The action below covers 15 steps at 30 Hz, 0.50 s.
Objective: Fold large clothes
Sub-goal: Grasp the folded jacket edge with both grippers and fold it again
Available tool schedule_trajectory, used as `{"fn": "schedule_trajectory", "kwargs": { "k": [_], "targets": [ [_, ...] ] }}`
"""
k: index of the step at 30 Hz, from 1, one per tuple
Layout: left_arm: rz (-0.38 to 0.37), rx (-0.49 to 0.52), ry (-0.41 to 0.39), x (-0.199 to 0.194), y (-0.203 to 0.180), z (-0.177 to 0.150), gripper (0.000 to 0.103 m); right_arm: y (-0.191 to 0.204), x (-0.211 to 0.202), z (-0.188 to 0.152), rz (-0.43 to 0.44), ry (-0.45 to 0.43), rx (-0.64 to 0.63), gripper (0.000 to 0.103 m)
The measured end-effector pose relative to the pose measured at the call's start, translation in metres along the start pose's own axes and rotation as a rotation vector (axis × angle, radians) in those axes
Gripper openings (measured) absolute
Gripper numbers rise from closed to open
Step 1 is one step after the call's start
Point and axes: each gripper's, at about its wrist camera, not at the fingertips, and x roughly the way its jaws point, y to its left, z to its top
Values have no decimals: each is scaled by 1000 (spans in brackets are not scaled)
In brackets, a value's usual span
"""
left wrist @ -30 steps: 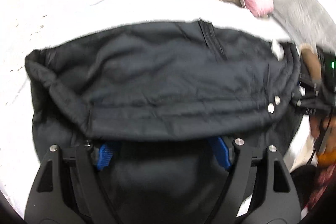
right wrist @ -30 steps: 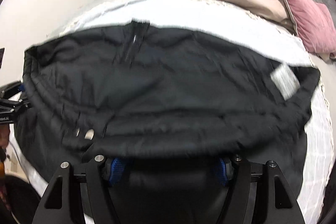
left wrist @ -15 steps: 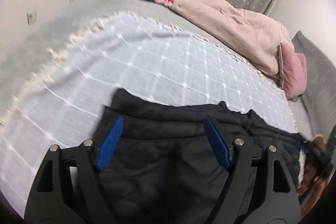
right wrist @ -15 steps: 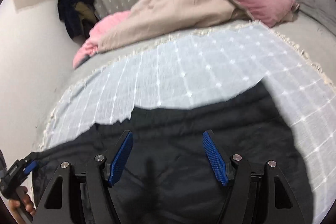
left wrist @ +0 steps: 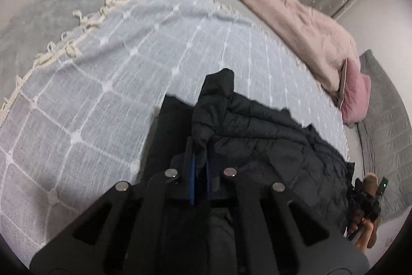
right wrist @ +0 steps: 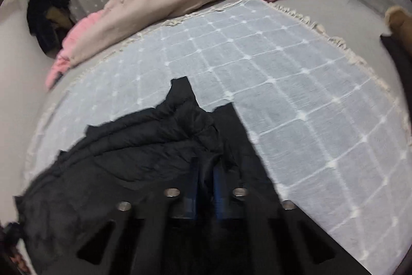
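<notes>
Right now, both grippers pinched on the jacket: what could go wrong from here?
1. Each grip is thin. The left gripper and right gripper each pinch only a small bunch of the black jacket, so the slick fabric could slip out on a pull.
2. The jacket lies rumpled, so a fold from here may set creases in.
3. Dragging it could ruck up the blue throw beneath.

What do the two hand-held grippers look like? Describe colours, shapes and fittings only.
Both match. The left gripper and right gripper each have two matte black fingers with cut-out openings, ribbed blue pads on the inner faces, and four round silver bolt heads across the finger bases. No cables, markings or sleeves show on them.
</notes>
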Motion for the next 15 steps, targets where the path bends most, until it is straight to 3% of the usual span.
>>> {"fn": "schedule_trajectory", "kwargs": {
  "k": [4, 6, 10, 13, 15],
  "targets": [
    [-38, 31, -191, -23, -19, 10, 4, 2, -24, 12, 84, -166, 32, 3],
    [-2, 49, -247, -20, -23, 12, 4, 7, -27, 16, 48, -224, 8, 3],
    [148, 71, -196, 32, -14, 17, 5, 11, 2, 17, -79, -212, -35, 3],
    [222, 30, -127, 59, 1, 15, 20, 3, 37, 14, -112, -124, -29, 3],
    [282, 9, -153, 50, 1, 16, 34, -4, 37, 14, -143, -123, -8, 3]
  ]
}}
